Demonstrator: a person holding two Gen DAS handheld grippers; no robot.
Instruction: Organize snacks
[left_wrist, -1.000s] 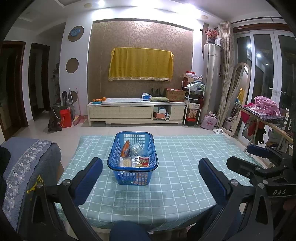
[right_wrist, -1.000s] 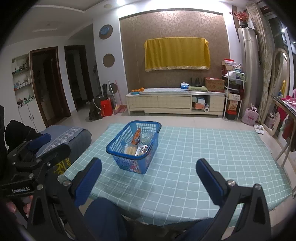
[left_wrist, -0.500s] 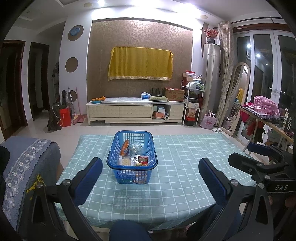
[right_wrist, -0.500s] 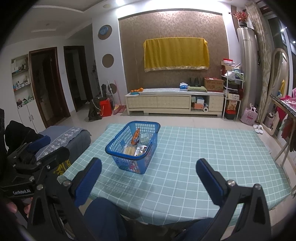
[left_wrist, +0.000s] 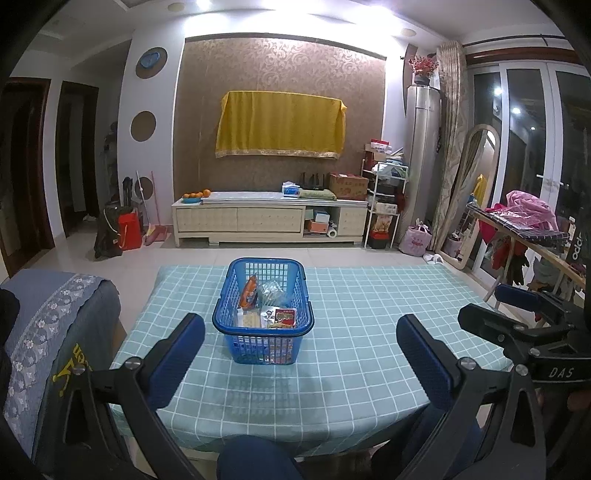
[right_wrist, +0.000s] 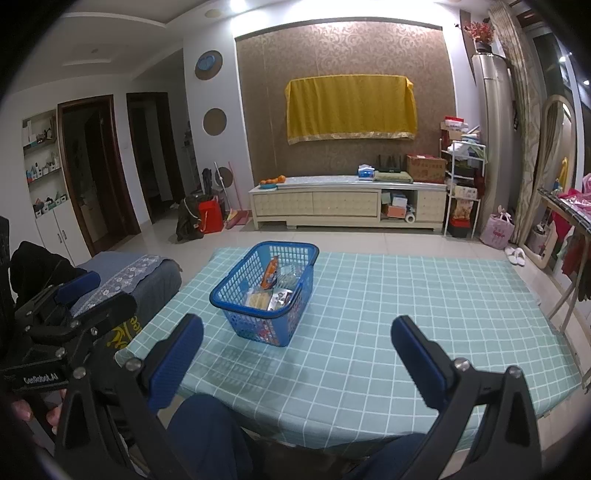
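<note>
Left wrist view looks across a living room toward a brown patterned wall (left_wrist: 280, 74) with a yellow cloth (left_wrist: 280, 125) hung over something on it. Below the cloth stands a long cream cabinet (left_wrist: 269, 219) with a plate of oranges (left_wrist: 195, 194) at its left end. A grey upholstered seat (left_wrist: 55, 325) with a floral border sits at the left edge of the view.

Nearer the camera is a table covered by a teal checked tablecloth (left_wrist: 369, 314). A blue plastic basket (left_wrist: 263, 334) stands on it, left of the table's middle, well ahead of both grippers. Inside the basket lie several snacks (left_wrist: 271, 308): an orange packet leaning upright against a crinkled clear bag, and flat packets with a red one nearest the front. Their labels are too small to read.

The left gripper (left_wrist: 301, 358) hangs low at the table's near edge, its two blue-padded fingers (left_wrist: 177, 360) spread wide with nothing between them; the basket shows in the gap, far beyond the tips. The right gripper (right_wrist: 295, 356), seen from its own camera, is likewise spread wide and empty, hovering over the near edge with the basket ahead and slightly left. In the right wrist view the left gripper's black frame appears at the far left beside the seat. A knee in dark blue trousers (right_wrist: 210, 435) shows below the table edge.
</note>
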